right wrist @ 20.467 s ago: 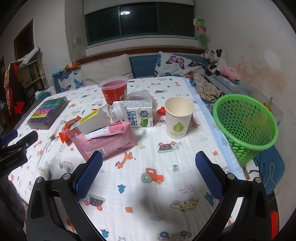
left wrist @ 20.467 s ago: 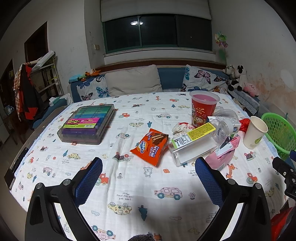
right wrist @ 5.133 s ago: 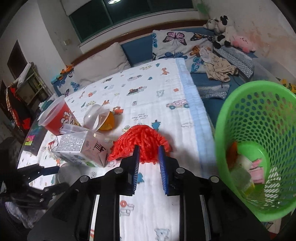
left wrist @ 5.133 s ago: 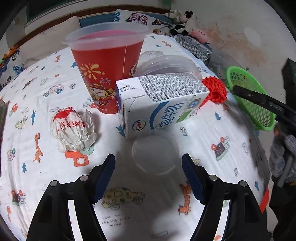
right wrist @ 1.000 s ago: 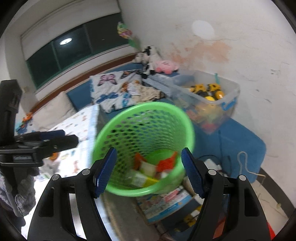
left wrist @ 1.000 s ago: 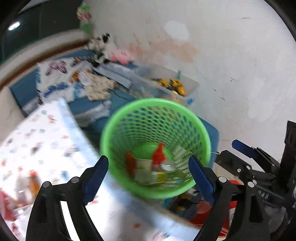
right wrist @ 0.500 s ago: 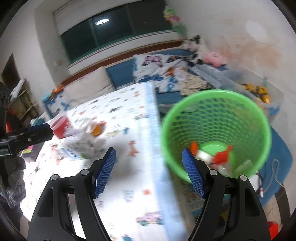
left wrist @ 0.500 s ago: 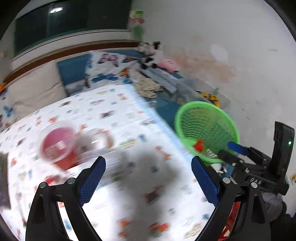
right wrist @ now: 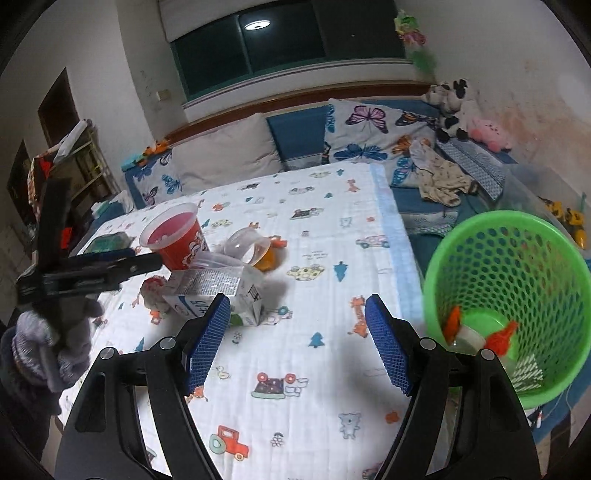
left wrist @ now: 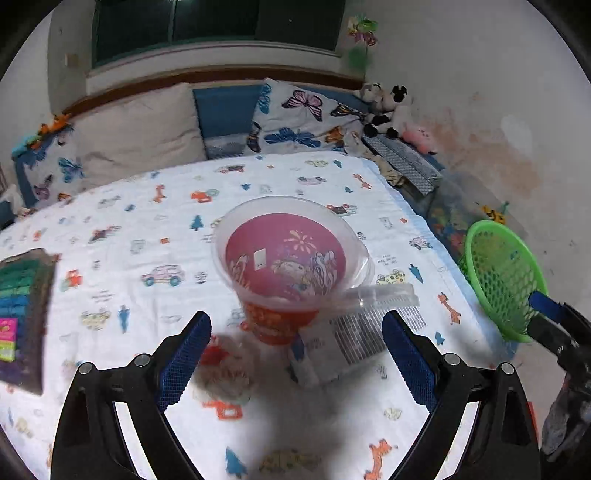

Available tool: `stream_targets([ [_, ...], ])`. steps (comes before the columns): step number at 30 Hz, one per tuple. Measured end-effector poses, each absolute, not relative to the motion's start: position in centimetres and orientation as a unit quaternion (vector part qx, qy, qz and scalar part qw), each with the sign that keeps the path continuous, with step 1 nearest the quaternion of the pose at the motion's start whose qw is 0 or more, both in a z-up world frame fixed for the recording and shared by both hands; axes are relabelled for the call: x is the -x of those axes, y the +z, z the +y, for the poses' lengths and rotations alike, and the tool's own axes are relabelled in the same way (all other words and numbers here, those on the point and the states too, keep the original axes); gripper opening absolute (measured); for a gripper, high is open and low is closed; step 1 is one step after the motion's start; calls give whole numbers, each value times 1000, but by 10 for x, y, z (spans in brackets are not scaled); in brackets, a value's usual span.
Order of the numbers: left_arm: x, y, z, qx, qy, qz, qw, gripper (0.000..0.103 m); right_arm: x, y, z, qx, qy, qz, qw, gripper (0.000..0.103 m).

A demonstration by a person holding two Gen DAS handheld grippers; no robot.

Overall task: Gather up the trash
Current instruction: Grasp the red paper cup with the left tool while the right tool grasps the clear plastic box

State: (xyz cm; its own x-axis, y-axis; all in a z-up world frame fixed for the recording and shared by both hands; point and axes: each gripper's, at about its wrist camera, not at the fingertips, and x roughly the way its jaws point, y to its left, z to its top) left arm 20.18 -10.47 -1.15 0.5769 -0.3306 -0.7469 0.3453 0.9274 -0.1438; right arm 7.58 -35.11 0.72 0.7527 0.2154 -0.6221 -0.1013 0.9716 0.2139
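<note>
Cartoon-print bedspread (right wrist: 332, 229): basket (right wrist: 509, 258) trash only in right view; left gripper (left wrist: 295, 358) and right gripper (right wrist: 295, 339) agape, empty.

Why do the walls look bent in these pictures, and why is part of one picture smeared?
Left wrist view: the fisheye lens bows the walls and darkens the corners; the milk carton and crumpled wrapper near the bottom are smeared, while the red cup is sharper. Right wrist view: same bowing; the ceiling lamp mirrors in the dark window; the green basket is crisp.
</note>
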Motion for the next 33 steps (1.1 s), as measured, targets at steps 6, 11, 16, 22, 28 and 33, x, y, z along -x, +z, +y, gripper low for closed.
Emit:
stream_targets([
  [6,-232,-23,-104,15,-196,419,887,91,-85,-1,-348,-83,86,355,927,75],
  [11,-248,-25,-103,43,-210,414,885,91,-93,-4,-343,-76,96,364,923,75],
  [16,-251,-23,-110,30,-234,403,884,79,-102,-8,-327,-59,112,371,920,75],
  [22,-249,-22,-105,27,-230,398,888,75,-117,-12,-305,-34,134,380,915,75],
  [28,-247,-16,-91,33,-223,390,893,75,-137,-18,-286,3,141,387,911,75],
  [33,-243,-3,-78,38,-216,380,899,75,-151,-22,-271,35,156,389,907,75],
])
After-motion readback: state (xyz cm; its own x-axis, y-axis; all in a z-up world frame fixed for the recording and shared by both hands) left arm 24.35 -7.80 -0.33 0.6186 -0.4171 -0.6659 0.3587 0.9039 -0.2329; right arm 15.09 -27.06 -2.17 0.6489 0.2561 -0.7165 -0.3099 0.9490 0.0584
